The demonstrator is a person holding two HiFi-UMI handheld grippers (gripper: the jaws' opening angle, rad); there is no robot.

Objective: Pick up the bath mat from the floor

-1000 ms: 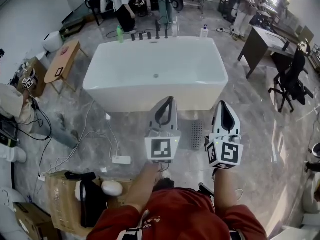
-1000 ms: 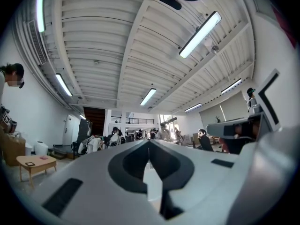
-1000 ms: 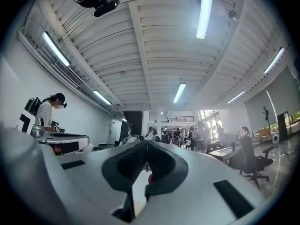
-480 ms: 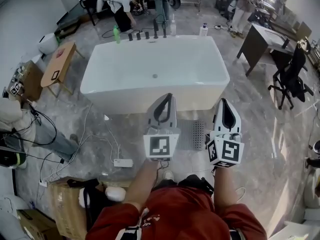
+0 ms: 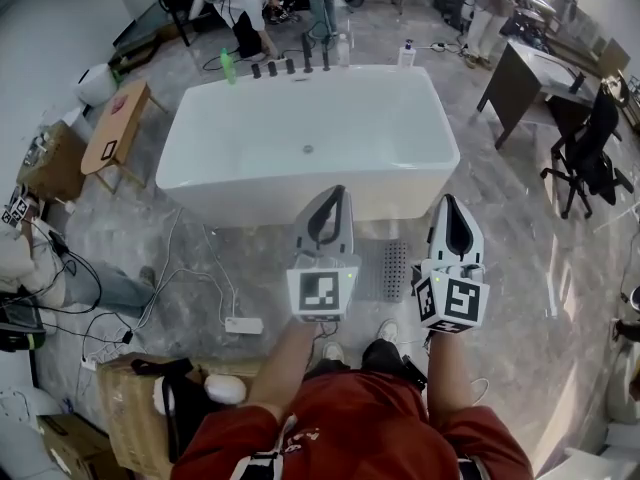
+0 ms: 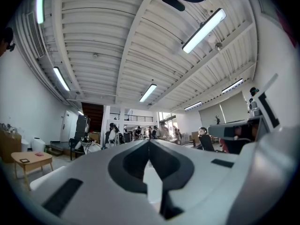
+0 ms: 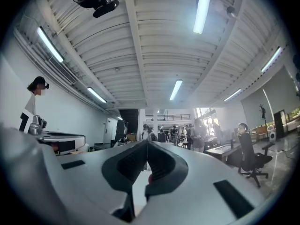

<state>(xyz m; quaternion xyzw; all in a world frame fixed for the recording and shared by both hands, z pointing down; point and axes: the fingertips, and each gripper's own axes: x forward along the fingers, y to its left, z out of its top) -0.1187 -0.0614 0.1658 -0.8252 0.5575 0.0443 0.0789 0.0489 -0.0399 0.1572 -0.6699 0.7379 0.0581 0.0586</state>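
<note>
Whether the right gripper (image 5: pixel 447 204) covers the right edge of the bath mat (image 5: pixel 396 270) is unclear. The red shirt (image 5: pixel 370 418) hides most of both shoes (image 5: pixel 386 330). The far people (image 5: pixel 240 13) are cut off.

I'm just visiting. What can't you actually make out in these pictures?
Head view: the grey dotted rectangle in front of the bathtub is too small to tell mat from drain grate.
Gripper views: the left gripper and right gripper, both shut, block most of what lies below.
Head view: the label on the white bottle behind the tub is too small to read.
</note>
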